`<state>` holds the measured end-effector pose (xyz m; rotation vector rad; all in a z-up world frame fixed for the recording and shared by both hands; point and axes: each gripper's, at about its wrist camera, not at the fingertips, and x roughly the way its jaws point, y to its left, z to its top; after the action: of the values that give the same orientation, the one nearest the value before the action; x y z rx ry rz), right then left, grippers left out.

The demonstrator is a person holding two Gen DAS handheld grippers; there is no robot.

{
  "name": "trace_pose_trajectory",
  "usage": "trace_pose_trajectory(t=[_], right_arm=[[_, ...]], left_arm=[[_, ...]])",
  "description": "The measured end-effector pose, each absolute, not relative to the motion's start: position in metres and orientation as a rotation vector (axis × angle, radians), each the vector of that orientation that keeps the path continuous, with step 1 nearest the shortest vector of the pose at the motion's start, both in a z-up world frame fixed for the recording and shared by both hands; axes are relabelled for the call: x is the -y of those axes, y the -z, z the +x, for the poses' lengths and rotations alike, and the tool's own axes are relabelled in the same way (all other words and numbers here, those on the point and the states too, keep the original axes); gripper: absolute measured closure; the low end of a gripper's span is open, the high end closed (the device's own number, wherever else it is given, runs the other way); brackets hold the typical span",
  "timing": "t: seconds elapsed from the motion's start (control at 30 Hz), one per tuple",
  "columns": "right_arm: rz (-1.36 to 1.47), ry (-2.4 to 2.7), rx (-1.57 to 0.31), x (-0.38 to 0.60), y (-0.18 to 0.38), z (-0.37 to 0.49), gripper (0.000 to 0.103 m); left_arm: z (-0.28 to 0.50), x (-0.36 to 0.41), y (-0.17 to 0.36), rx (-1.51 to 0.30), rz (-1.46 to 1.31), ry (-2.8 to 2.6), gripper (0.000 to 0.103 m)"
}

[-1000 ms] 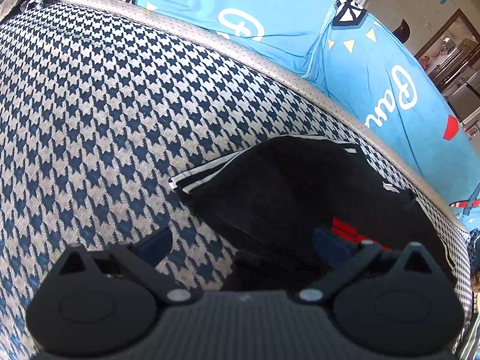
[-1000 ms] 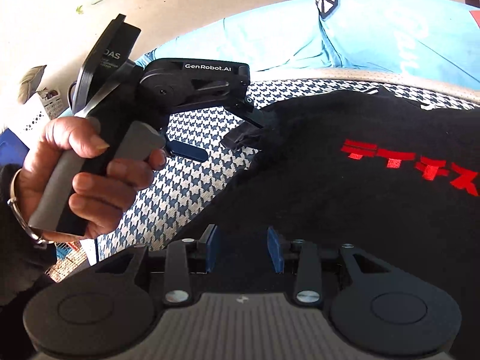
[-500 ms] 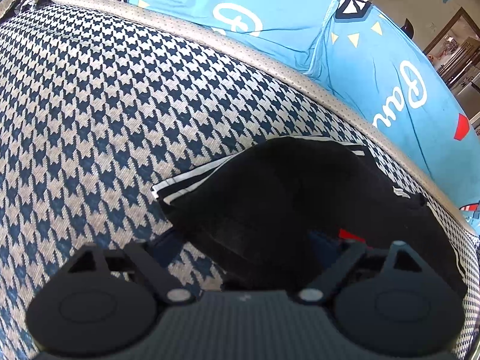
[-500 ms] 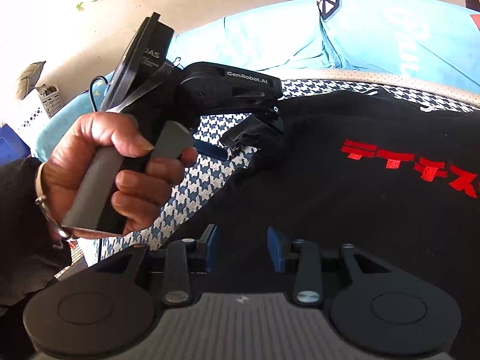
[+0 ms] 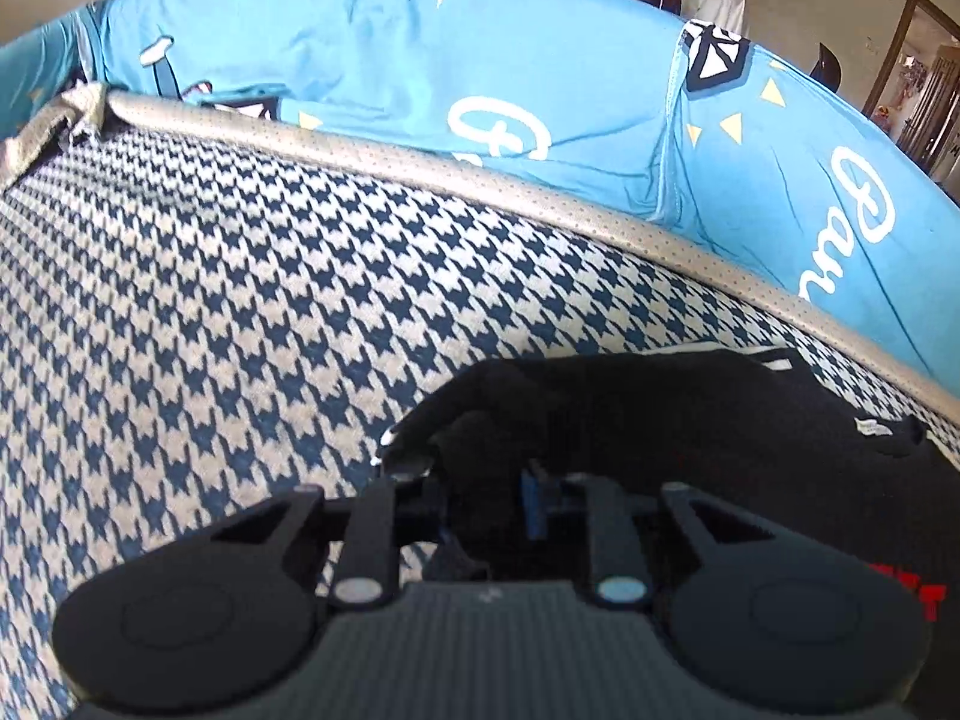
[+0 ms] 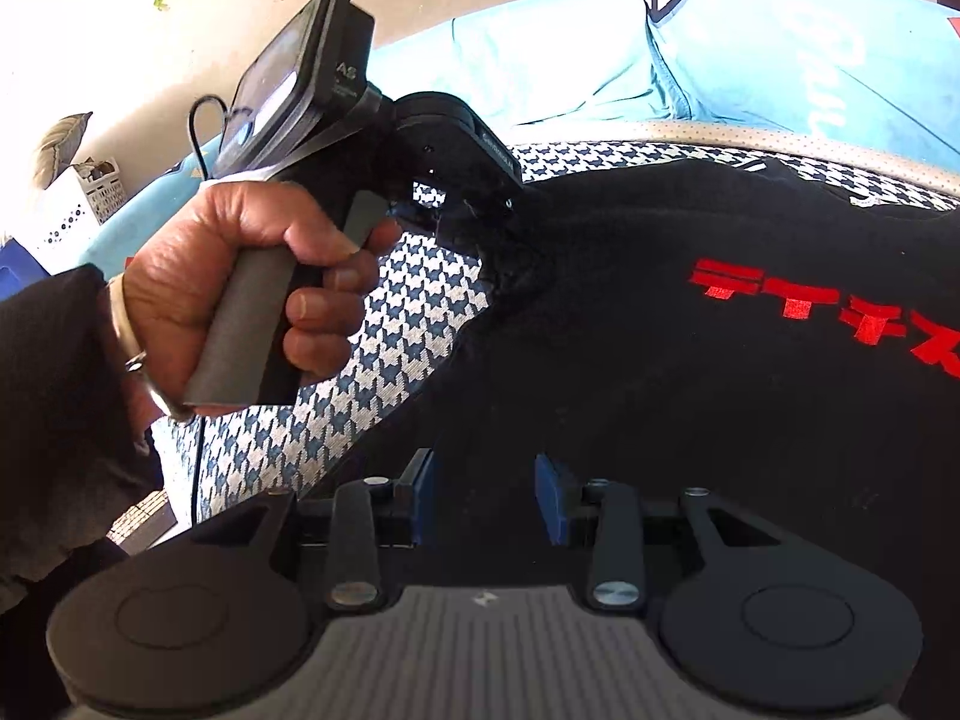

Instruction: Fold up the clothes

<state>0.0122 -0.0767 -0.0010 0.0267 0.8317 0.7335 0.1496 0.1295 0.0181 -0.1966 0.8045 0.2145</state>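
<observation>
In the left wrist view, the left gripper (image 5: 489,501) is closing, with a bunched fold of the black shirt (image 5: 690,420) between its blue pads. The shirt lies on the checked cushion (image 5: 240,300), reaching toward the right; its far end is cut off.

In the right wrist view, the right gripper (image 6: 485,498) pinches the shirt's near edge. A hand (image 6: 240,276) holds the left gripper's handle. The shirt's red letters (image 6: 840,306) run off the right edge.
</observation>
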Motion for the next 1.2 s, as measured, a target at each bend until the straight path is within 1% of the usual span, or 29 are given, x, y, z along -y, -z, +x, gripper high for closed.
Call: trace_pose_trajectory(t=[0.07,0.1,0.23,0.3,0.33,0.37,0.4,0.43,0.5,0.57,0.63,0.67,0.7,0.8,1.2], right_arm=[[0.025,-0.733,-0.831,0.077,0.002,0.013,0.066],[0.027,-0.733,-0.832,0.077,0.002,0.013,0.066],[0.032,-0.729,-0.839,0.077,0.004,0.015,0.066],[0.030,-0.727,-0.841,0.078,0.004,0.015,0.066],[0.030,-0.727,-0.842,0.078,0.004,0.015,0.066],[0.028,-0.726,-0.842,0.078,0.004,0.015,0.066],[0.027,-0.726,-0.841,0.078,0.003,0.015,0.066],[0.026,-0.726,-0.840,0.078,0.003,0.015,0.066],[0.026,-0.727,-0.841,0.078,0.003,0.015,0.066],[0.023,-0.727,-0.843,0.077,0.003,0.015,0.066],[0.019,-0.726,-0.849,0.077,0.004,0.015,0.066],[0.019,-0.725,-0.852,0.077,0.005,0.015,0.066],[0.018,-0.725,-0.856,0.077,0.005,0.015,0.066],[0.018,-0.724,-0.869,0.074,0.008,0.015,0.066],[-0.019,-0.741,-0.869,0.067,0.014,0.012,0.066]], left_arm=[[0.145,-0.117,-0.029,-0.730,-0.083,-0.245,0.083],[0.146,-0.116,-0.029,-0.729,-0.067,-0.250,0.083],[0.154,-0.119,-0.024,-0.780,-0.067,-0.258,0.083],[0.157,-0.125,-0.020,-0.819,-0.092,-0.256,0.077],[0.157,-0.131,-0.016,-0.850,-0.128,-0.250,0.077],[0.156,-0.136,-0.013,-0.863,-0.145,-0.252,0.073],[0.154,-0.141,-0.012,-0.870,-0.154,-0.257,0.067],[0.153,-0.145,-0.010,-0.877,-0.164,-0.262,0.063],[0.150,-0.154,-0.009,-0.880,-0.189,-0.272,0.039],[0.146,-0.163,-0.012,-0.865,-0.232,-0.274,0.030],[0.144,-0.173,-0.017,-0.850,-0.286,-0.263,0.025],[0.144,-0.177,-0.018,-0.842,-0.307,-0.269,0.018],[0.143,-0.181,-0.019,-0.833,-0.325,-0.278,0.014],[0.147,-0.192,-0.018,-0.818,-0.385,-0.291,0.013],[0.171,-0.215,0.006,-0.890,-0.639,-0.228,0.011]])
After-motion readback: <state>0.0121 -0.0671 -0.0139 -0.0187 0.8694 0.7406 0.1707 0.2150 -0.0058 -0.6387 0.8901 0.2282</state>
